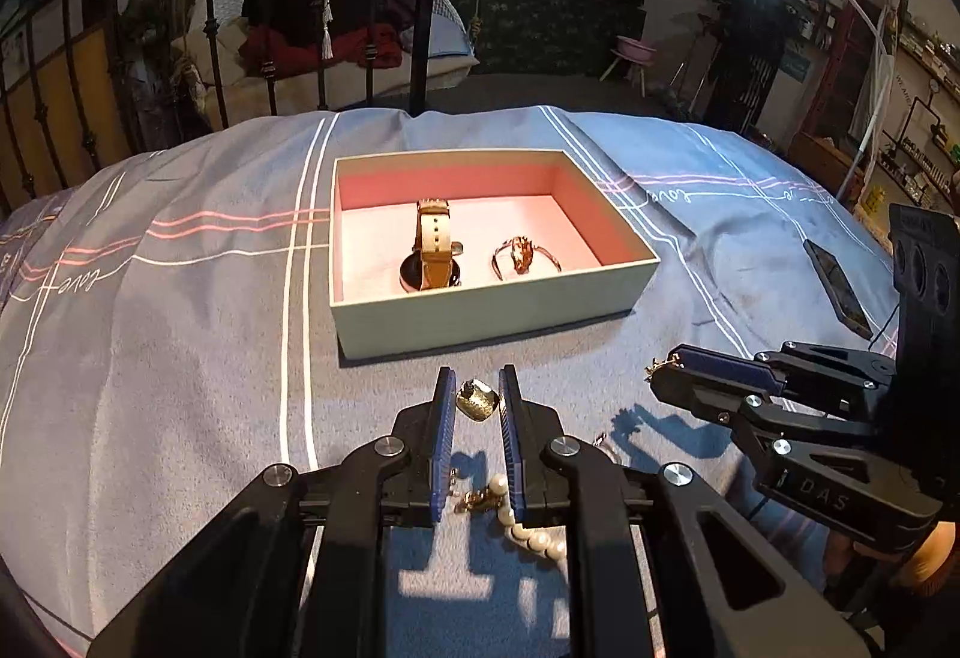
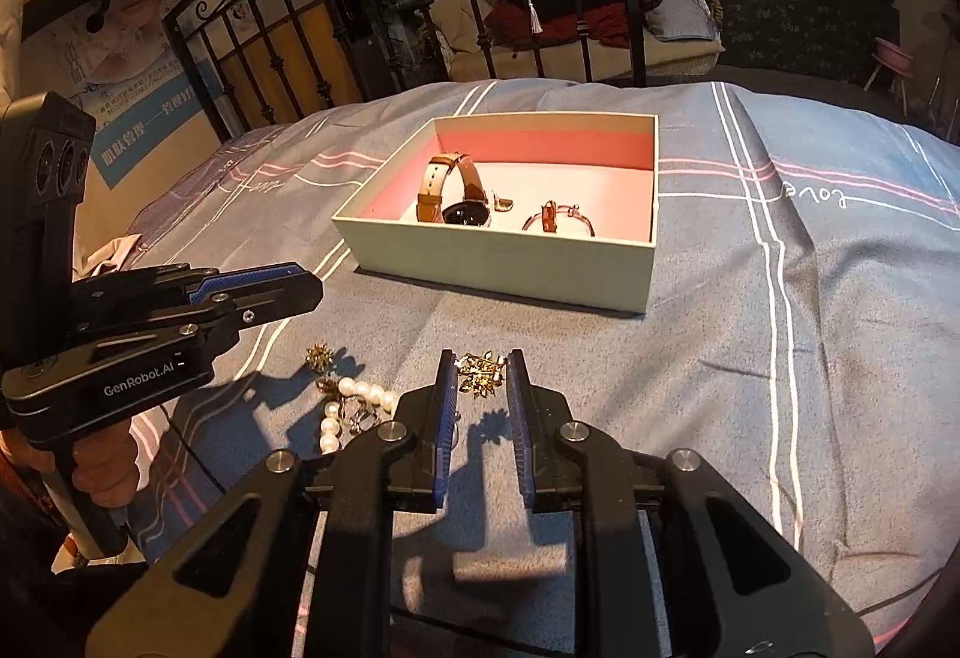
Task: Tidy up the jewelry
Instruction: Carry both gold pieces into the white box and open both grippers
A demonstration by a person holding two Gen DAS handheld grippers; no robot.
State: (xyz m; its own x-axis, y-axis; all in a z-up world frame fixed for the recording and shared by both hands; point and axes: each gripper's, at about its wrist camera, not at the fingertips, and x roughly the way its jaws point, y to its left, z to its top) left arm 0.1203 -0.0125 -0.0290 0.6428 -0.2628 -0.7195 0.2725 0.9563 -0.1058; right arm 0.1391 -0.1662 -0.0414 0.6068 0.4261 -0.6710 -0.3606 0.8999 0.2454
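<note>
we see our left claw (image 1: 477, 388) released around a gold brooch (image 1: 477, 400) low in the frame, our right claw (image 2: 483, 370) released around a gold leaf brooch (image 2: 480, 371); watch (image 1: 433, 253) and bracelet (image 1: 523, 256) lie in the box (image 1: 480, 322) on the bed (image 1: 180, 328).

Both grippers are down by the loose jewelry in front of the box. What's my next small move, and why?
Probably close the right gripper on the gold leaf brooch: its open jaws already stand on either side of it. Then carry it to the box, where the watch and bangle already lie. The left gripper flanks a small gold piece, so it can follow.
</note>
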